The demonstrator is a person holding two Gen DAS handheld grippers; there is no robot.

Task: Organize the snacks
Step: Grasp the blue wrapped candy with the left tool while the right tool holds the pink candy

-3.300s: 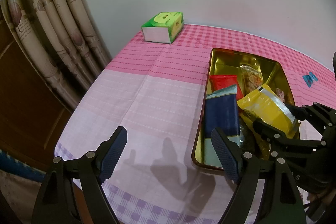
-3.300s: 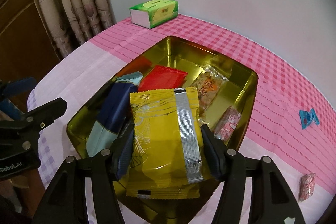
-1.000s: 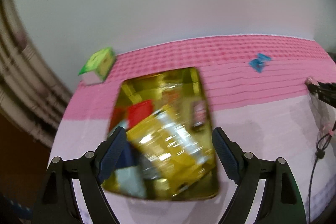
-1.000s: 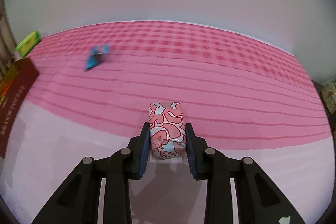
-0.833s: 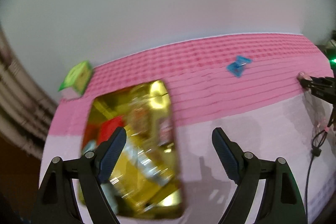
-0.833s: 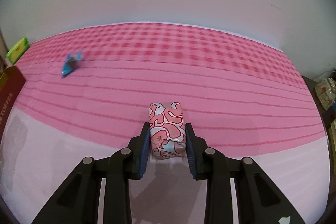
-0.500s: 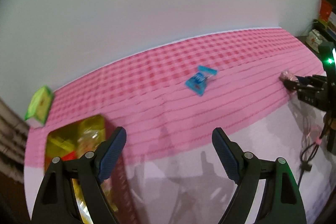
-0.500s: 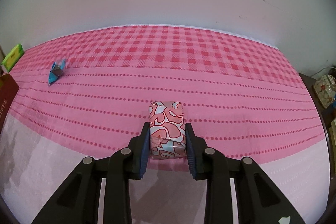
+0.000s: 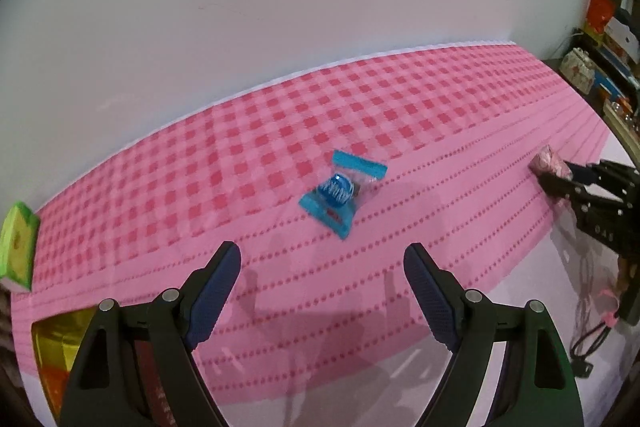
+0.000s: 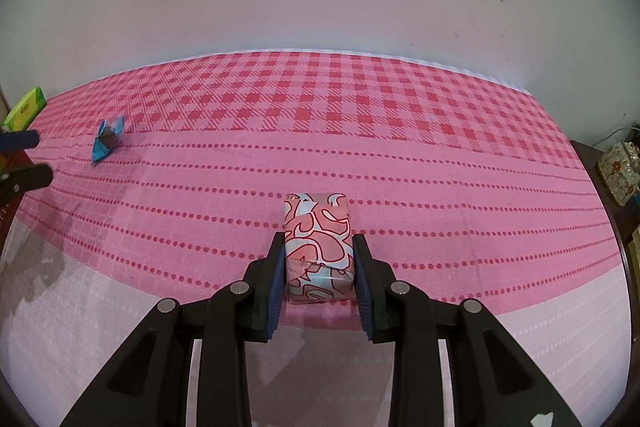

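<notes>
Pink checked worktop (image 10: pixel 400 131) against white wall, gold tin (image 9: pixel 52 339) lower left with orange contents, right hand-held gripper (image 10: pixel 318 267) clamped on pink patterned snack (image 10: pixel 318 247), left hand-held gripper (image 9: pixel 322 291) apart below blue candy (image 9: pixel 340 193)

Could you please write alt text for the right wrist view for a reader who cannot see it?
The right claw is shut on a pink-and-white patterned snack packet above a pink checked tablecloth. A blue wrapped candy lies far left.

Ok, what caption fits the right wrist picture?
Right gripper pinching a pink wrapped snack on the pink tablecloth.
</notes>
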